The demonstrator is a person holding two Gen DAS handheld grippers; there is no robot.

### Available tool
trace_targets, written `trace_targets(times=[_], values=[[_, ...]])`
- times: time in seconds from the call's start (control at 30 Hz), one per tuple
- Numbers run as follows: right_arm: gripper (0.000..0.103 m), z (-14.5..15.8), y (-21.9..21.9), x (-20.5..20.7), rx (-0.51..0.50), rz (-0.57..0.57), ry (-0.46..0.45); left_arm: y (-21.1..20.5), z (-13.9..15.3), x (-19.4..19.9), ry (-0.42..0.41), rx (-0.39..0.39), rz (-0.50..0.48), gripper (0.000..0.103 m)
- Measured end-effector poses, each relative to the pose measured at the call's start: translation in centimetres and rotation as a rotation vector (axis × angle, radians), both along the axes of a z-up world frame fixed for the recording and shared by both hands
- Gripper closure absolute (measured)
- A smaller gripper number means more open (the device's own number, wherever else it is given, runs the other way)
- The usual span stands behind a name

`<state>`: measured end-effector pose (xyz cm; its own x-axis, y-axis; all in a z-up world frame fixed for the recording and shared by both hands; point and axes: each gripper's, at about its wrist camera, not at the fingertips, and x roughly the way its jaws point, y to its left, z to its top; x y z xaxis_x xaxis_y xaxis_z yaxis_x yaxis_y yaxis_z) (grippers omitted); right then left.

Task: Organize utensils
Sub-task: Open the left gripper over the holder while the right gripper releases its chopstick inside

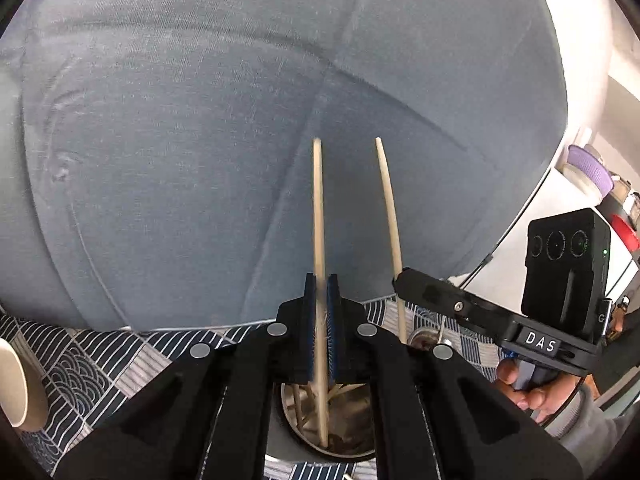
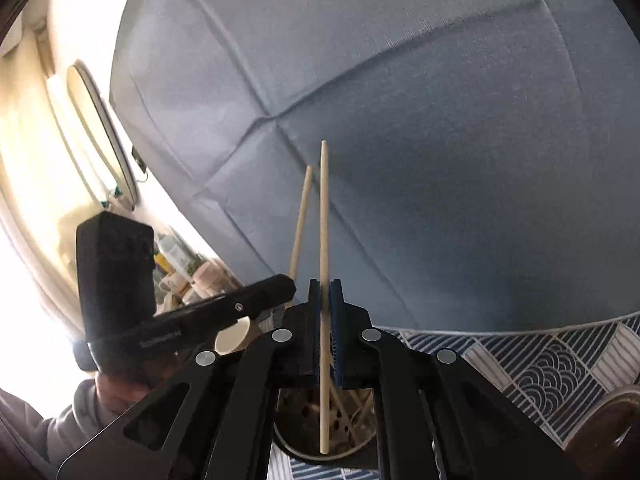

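My left gripper (image 1: 321, 280) is shut on a pale wooden chopstick (image 1: 319, 216) that stands nearly upright. Its lower end reaches into a round metal utensil holder (image 1: 290, 404) below the jaws, where several more sticks lean. My right gripper (image 2: 325, 282) is shut on a second chopstick (image 2: 324, 220), whose lower end hangs inside the perforated holder (image 2: 296, 412). Each view shows the other tool beside it: the right gripper (image 1: 402, 278) with its chopstick (image 1: 390, 216), and the left gripper (image 2: 286, 286) with its chopstick (image 2: 300, 224).
A blue-grey upholstered sofa (image 1: 200, 140) fills the background close behind. The holder stands on a blue-and-white patterned cloth (image 2: 540, 372). A beige cup (image 1: 14, 388) sits at the left edge and a brown object (image 2: 616, 416) at the right. A hand (image 1: 520, 388) grips the right tool.
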<state>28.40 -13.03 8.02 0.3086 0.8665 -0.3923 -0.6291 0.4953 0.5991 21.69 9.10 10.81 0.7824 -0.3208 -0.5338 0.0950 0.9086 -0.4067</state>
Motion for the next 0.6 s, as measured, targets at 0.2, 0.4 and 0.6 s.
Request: trace_targets(times=[0.2, 0.4, 0.6], values=[[0.095, -1.2, 0.6, -0.5, -0.022, 0.005, -0.007, 0.0, -0.7, -0.1, -0.027, -0.005, 0.021, 0.097], [0.094, -1.3, -0.4, -0.9, -0.042, -0.023, 0.009, 0.7, -1.0, -0.7, 0.001, -0.018, 0.049, 0.084], [0.081, 0.5, -2.0, -1.7, -0.061, -0.088, -0.032, 2.4, -0.3, -3.3, 0.012, -0.006, 0.121, 0.048]])
